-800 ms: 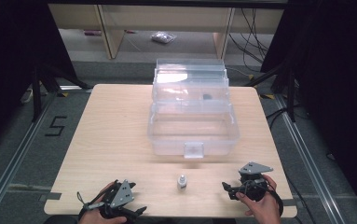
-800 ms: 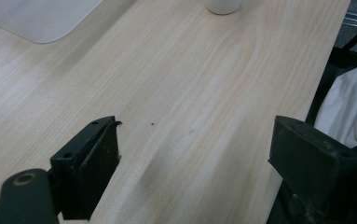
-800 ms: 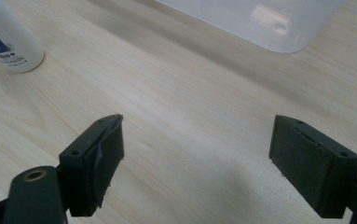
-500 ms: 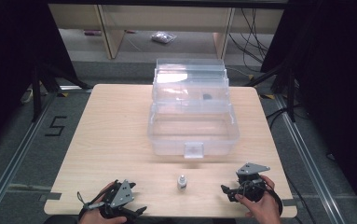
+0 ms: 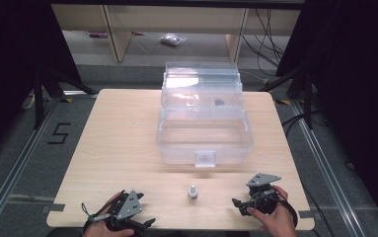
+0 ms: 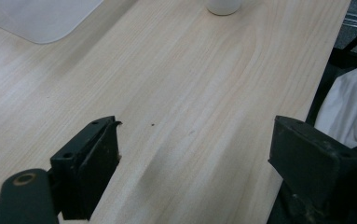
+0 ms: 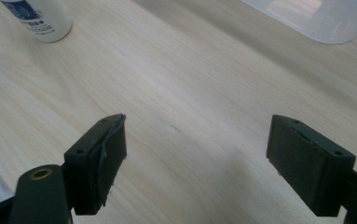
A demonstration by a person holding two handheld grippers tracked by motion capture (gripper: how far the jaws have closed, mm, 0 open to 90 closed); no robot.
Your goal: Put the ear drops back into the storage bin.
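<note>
Bottle: the small white bottle [image 5: 192, 192] stands upright on the table [image 5: 122, 138], just in front of the clear box's latch, between your two grippers and apart from both.
Bottle, cut off: your left gripper view catches its white base [image 6: 223, 5] at the top edge; your right gripper view shows its lower body [image 7: 40, 16] with the top cropped.
Label: blue print on the bottle, too blurred to read.
Clear box: the transparent tiered box [image 5: 204, 121] sits behind the bottle, open, with a small dark item [image 5: 219, 102] in an upper tray that you cannot identify.
Floor mark: a "5" [image 5: 58, 134] is taped on the floor, far left of the bottle.
Left gripper: your left gripper [image 5: 144, 224] lies low at the near table edge, left of the bottle, jaws spread wide with bare wood between them.
Right gripper: your right gripper [image 5: 239, 204] is right of the bottle, pointing toward it, jaws wide apart and empty.
Hands: your hands wrap each gripper from behind, partly cut off by the bottom edge.
Cloth: white fabric [image 6: 346, 105] shows past the table edge.
</note>
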